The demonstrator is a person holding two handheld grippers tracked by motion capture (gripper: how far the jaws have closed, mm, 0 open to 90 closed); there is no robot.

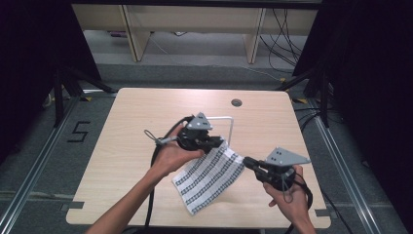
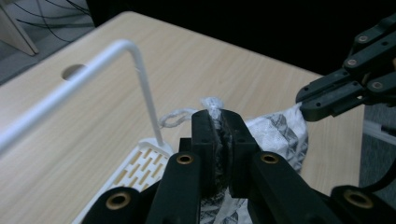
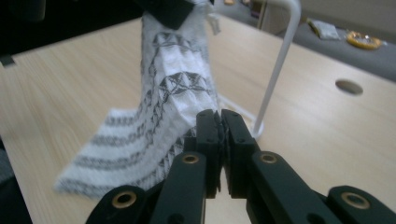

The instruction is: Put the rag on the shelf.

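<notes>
A white cloth with a dark woven pattern [image 1: 209,178] hangs from two raised corners, and its lower end rests on the wooden table [image 1: 131,122]. My left gripper [image 1: 220,143] is shut on the upper corner, which bunches out between its jaws in the left gripper view [image 2: 218,122]. My right gripper [image 1: 247,162] is shut on the cloth's right corner. In the right gripper view [image 3: 219,122] a thin edge of cloth [image 3: 177,88] sits between the closed jaws. The right gripper [image 2: 306,105] also appears in the left gripper view, at the cloth's [image 2: 280,130] far corner.
A white wire rack [image 1: 229,122] with a bent upright rod [image 2: 140,74] stands on the table just behind the cloth. A round cable hole [image 1: 236,102] lies near the far edge. Dark stands and cables flank the table on the floor.
</notes>
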